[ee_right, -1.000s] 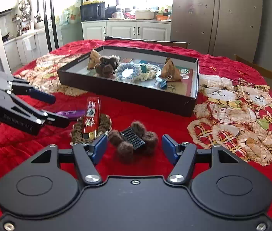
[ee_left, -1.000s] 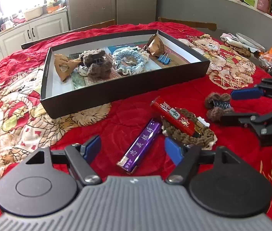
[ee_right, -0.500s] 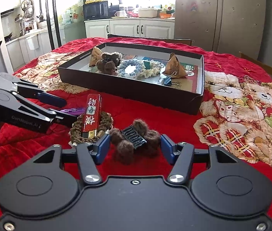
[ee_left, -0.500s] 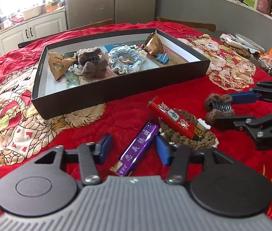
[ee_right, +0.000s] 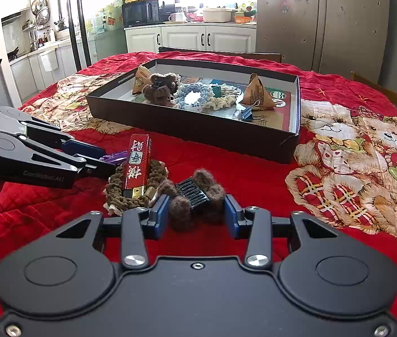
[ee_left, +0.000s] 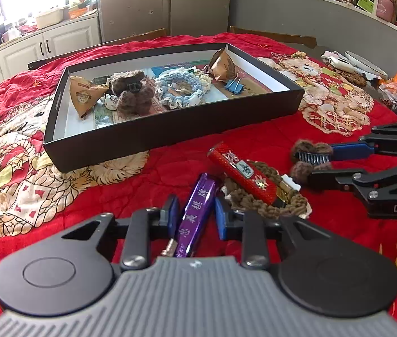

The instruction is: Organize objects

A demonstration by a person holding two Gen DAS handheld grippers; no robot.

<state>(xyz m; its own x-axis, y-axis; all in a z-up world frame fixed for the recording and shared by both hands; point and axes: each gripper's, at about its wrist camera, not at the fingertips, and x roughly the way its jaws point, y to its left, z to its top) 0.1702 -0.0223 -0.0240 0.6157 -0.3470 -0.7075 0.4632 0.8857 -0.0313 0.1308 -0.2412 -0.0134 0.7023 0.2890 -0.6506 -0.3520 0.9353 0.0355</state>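
Both grippers are working low over the red quilted cloth (ee_left: 170,165), near its front edge. The left gripper (ee_left: 194,214) is straddling the purple bar (ee_left: 198,205); its blue pads are sitting just beside the bar's sides, jaws narrowed but a sliver of gap is showing, so not clenched on it yet. The right gripper (ee_right: 195,214) is framing the brown fuzzy hair clip (ee_right: 195,193), jaws spread wide, released, pads near the fluff on both sides.

Progress: looks partly done. The black box (ee_left: 170,132), sitting toward the far middle of the cloth, is already holding a batch. Counted inside: two brown paper-wrapped pyramids (ee_left: 83,95), one brown fuzzy clip (ee_left: 131,90), one blue-white crocheted ring (ee_left: 178,90), one cream ruffled piece (ee_right: 221,99), one blue binder clip (ee_left: 233,85), one green clip (ee_right: 216,90), plus flat printed cards underneath, number unclear. A small white bit beside the fuzzy clip is too small to identify.

Still outside, clustered near the front edge: four items. One purple bar, one red bar with gold end (ee_left: 243,172) lying across one brown braided coaster (ee_left: 268,199), and one brown fuzzy hair clip just to the right of those. Judging from that, four things are remaining to go into the box, two of them currently being lined up for pickup.

Loose clutter is lying at the cloth's far right edge, not countable.
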